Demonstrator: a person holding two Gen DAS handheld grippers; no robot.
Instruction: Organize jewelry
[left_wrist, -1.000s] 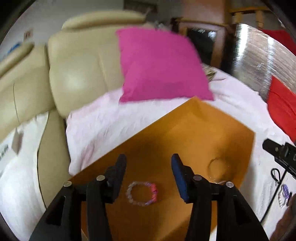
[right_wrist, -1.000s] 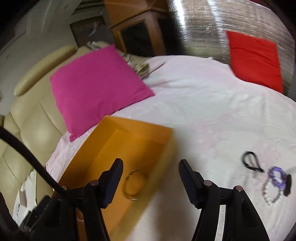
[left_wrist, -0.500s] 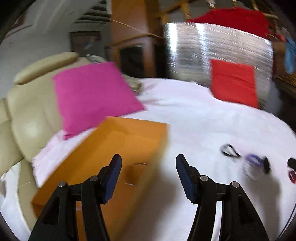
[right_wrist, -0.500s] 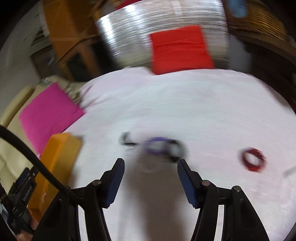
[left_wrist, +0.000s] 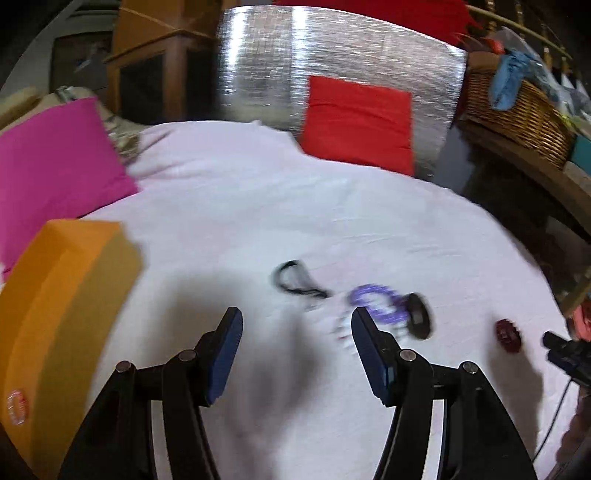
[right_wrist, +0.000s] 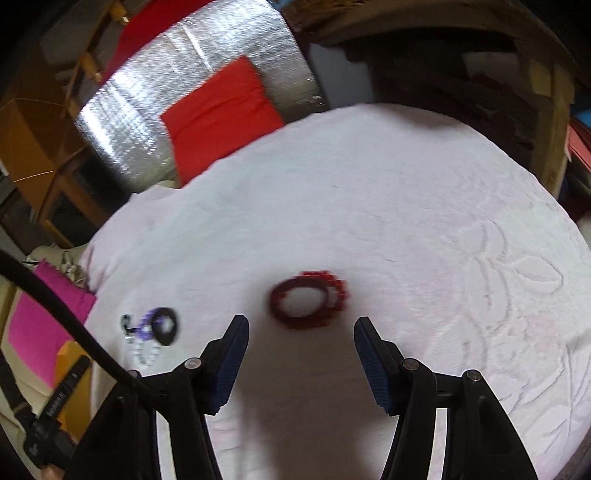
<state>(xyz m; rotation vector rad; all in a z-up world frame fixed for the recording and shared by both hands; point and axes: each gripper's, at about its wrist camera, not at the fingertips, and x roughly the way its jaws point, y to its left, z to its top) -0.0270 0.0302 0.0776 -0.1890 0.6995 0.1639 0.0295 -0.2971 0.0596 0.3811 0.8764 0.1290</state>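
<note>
My left gripper (left_wrist: 297, 332) hangs open over the white cloth (left_wrist: 240, 206), nothing between its blue pads. Just beyond it lie a black cord loop (left_wrist: 295, 282), a purple bead bracelet (left_wrist: 376, 302) and a black ring (left_wrist: 419, 319), all blurred. The orange box (left_wrist: 55, 295) sits at the left with a pink-and-white bracelet (left_wrist: 16, 406) in it. My right gripper (right_wrist: 301, 343) is open too, with the red bead bracelets (right_wrist: 308, 299) lying just ahead of its fingertips. The purple bracelet (right_wrist: 146, 332) and black ring (right_wrist: 166, 325) lie off to its left.
A pink cushion (left_wrist: 55, 166) lies behind the box. At the far edge of the cloth a red cushion (left_wrist: 358, 122) leans on a silver foil panel (left_wrist: 258, 66). A wicker basket (left_wrist: 517, 114) stands on a wooden shelf at the right.
Both grippers have swung right, away from the orange box and over the cloth. The left now faces the black cord and purple bracelet; the right now faces the red bracelets.
</note>
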